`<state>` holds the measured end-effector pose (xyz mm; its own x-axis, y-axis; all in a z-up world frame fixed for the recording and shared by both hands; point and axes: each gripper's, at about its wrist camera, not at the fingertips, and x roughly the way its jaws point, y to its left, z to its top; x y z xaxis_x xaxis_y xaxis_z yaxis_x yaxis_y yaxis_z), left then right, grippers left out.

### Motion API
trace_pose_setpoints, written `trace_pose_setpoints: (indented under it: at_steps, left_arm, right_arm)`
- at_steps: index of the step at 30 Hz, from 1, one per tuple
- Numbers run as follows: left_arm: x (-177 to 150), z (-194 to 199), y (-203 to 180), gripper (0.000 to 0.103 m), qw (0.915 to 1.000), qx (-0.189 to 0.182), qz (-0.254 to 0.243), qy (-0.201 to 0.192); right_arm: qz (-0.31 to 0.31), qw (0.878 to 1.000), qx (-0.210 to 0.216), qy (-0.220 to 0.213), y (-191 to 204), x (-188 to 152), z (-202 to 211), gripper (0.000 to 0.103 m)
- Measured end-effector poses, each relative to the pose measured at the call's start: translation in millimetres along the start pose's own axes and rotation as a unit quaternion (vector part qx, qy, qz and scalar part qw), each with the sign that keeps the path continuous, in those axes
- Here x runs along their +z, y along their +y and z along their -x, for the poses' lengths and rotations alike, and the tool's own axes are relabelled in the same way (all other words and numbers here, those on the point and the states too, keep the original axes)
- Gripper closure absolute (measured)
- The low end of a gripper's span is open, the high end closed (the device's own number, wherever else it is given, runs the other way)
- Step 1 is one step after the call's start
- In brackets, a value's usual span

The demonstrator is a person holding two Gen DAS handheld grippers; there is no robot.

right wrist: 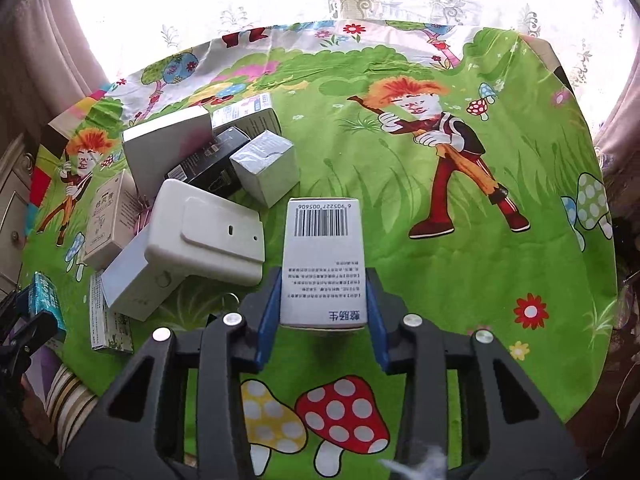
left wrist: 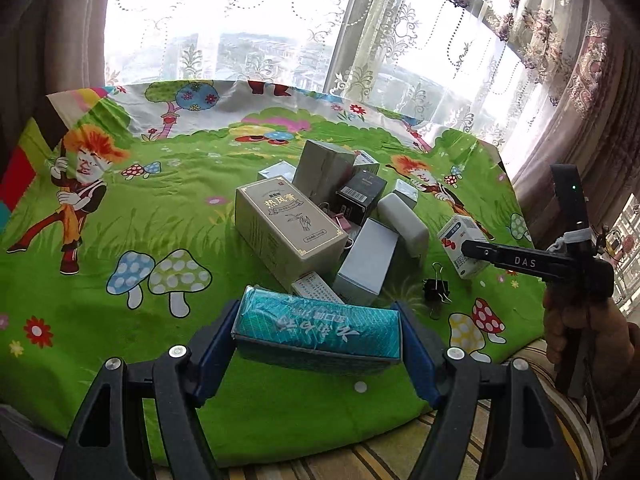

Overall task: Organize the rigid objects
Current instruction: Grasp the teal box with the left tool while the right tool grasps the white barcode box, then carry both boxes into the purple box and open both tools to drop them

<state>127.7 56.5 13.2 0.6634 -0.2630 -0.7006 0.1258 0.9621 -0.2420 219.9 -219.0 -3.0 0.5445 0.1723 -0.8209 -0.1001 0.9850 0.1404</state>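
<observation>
My left gripper (left wrist: 318, 330) is shut on a teal box (left wrist: 320, 320), held crosswise between the blue pads just above the green cartoon cloth (left wrist: 120, 208). My right gripper (right wrist: 323, 300) is shut on a white carton with a barcode (right wrist: 324, 240), its far end pointing away from me. Between them lies a pile of boxes: a beige box with gold print (left wrist: 288, 228), a grey box (left wrist: 324, 168), a black box (left wrist: 360, 196), a white rounded device (right wrist: 208, 232) and a pale box (left wrist: 368, 260). In the left wrist view the white carton (left wrist: 460, 236) shows at the right, held by a person's hand (left wrist: 576, 332).
A black binder clip (left wrist: 436, 290) lies on the cloth near the pile's front right. A small printed box (right wrist: 108, 320) lies at the pile's near edge. Lace curtains and a window (left wrist: 280, 20) stand behind the table. A striped cushion (left wrist: 400, 456) borders the near edge.
</observation>
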Motion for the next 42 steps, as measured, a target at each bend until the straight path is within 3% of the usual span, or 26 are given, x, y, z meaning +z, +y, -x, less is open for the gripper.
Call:
trace_pose_setpoints:
  at_steps: [10,15,22,27,31,33,36,42]
  left_arm:
    - [-40,55,21,0.028,0.9974,0.011,0.069,-0.019]
    - [-61,86,40,0.028,0.9938,0.032,0.101,-0.034]
    - [-88,127,83,0.028,0.9816,0.086,0.163,-0.05]
    - [-110,152,120,0.028,0.9661,0.134,0.214,-0.055]
    - [-130,163,156,0.028,0.945,0.175,0.273,-0.041]
    - [-143,167,173,0.028,0.9321,0.191,0.306,-0.032]
    - [-158,175,190,0.028,0.9195,0.203,0.335,-0.028]
    - [-180,190,212,0.028,0.9034,0.218,0.368,-0.028]
  right_arm:
    - [0.005,0.999,0.045,-0.022,33,-30,46,0.06]
    - [0.04,0.996,0.082,-0.017,76,-50,63,0.06]
    - [0.111,0.984,0.14,0.001,146,-76,76,0.06]
    - [0.166,0.97,0.177,0.013,197,-93,85,0.06]
    - [0.221,0.953,0.207,0.025,241,-107,92,0.06]
    - [0.251,0.941,0.223,0.031,265,-115,94,0.06]
    - [0.299,0.921,0.247,0.038,301,-131,99,0.06]
    - [0.375,0.883,0.274,0.066,361,-164,93,0.06]
